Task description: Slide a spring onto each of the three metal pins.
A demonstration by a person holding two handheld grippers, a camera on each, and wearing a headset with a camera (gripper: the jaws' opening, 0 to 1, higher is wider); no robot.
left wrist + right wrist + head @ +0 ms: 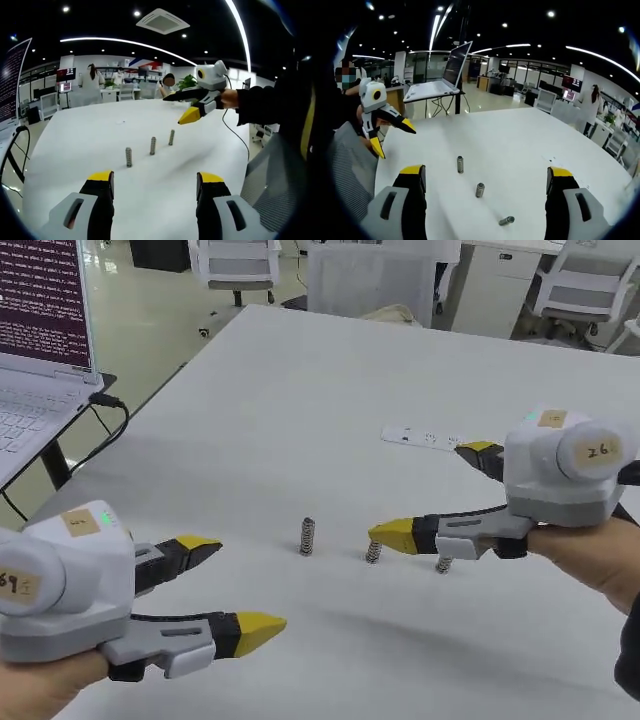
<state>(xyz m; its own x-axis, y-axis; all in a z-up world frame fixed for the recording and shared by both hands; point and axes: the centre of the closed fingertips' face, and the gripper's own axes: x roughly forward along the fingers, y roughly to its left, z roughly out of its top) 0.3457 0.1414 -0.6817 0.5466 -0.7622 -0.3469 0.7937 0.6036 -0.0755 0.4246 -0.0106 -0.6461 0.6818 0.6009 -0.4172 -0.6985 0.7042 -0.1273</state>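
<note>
I had the left gripper (246,582) low over the near edge of the white tabletop (300,390), its yellow-tipped fingers spread wide with nothing between them. The right gripper (420,490) hovered further in, fingers also parted and empty, its lower tip just beside the middle spring (373,552). That one sat in a row with two others. The first spring (307,536) stood upright and clear, and the third spring (444,564) was partly behind the right gripper's lower finger. What they stood on was too small to make out. A power strip (425,437) lay beyond, a laptop (40,330) off left.
</note>
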